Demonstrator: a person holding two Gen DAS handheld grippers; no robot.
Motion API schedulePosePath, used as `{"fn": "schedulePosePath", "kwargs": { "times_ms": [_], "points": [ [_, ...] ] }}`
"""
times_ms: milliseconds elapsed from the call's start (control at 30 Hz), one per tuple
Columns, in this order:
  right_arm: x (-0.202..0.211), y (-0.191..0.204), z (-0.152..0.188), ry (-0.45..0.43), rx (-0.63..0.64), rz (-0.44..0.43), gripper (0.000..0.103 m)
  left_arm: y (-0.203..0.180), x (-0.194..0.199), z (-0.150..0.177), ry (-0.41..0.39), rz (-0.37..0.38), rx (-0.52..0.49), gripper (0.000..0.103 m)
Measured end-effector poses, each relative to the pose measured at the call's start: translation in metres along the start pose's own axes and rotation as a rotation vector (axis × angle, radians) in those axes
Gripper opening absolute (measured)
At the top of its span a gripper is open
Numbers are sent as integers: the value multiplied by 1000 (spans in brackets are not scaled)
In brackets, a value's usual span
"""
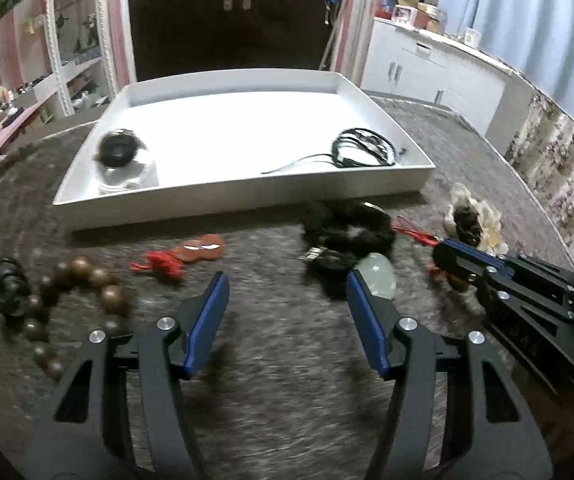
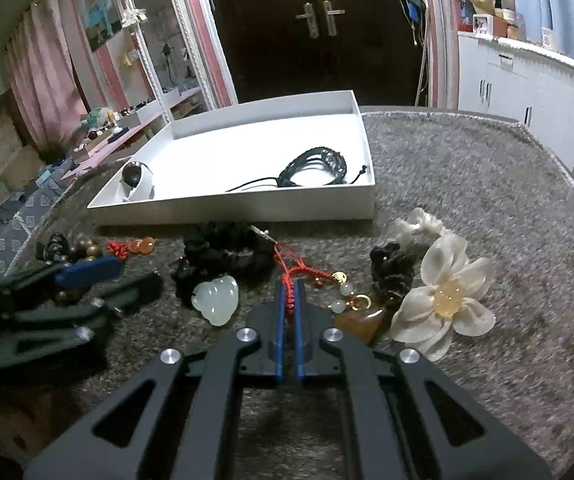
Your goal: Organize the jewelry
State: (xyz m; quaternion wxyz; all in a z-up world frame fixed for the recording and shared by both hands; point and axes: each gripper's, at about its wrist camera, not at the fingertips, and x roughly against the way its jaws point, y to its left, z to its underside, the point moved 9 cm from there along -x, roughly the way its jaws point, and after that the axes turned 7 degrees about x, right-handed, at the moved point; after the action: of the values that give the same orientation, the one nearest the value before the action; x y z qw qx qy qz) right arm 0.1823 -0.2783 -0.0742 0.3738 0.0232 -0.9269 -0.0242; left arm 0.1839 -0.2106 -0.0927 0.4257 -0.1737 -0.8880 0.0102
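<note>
Right hand-held gripper [image 2: 289, 292] clamps red cord [image 2: 287, 276]; left [image 1: 287, 280] open; grey carpet [image 2: 487, 200], white tray [image 2: 247, 208].

- tray [image 2: 231, 208] sits at the far side of the table [image 2: 487, 200], cord bracelet [image 2: 313, 168] in its right part
- loose pieces lie in front: bead string [image 1: 67, 292] left, fabric flower [image 2: 443, 300] right

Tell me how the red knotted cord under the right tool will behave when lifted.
Red knotted cord: probably floppy, since it lies in loose bends. Its gold charm and pale beads would likely dangle. It may snag the black scrunchie beside it.
</note>
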Motion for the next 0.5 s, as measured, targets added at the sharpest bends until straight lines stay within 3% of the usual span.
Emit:
{"fn": "schedulePosePath", "kwargs": {
  "times_ms": [100,167,233,267,500],
  "points": [
    [-1,-1,1,3,-9,-13,3,-9,-5,0,1,7,-6,60],
    [-1,-1,0,0,-13,-20,3,-13,-9,-1,0,10,-9,53],
    [-1,-2,1,2,-15,-24,3,-15,-17,-1,20,20,-6,25],
    [-1,-2,1,0,-17,-25,3,-18,-21,1,40,42,2,19],
    [-1,-3,0,-3,-18,-24,3,-23,-17,1,10,60,0,12]
  ]
}}
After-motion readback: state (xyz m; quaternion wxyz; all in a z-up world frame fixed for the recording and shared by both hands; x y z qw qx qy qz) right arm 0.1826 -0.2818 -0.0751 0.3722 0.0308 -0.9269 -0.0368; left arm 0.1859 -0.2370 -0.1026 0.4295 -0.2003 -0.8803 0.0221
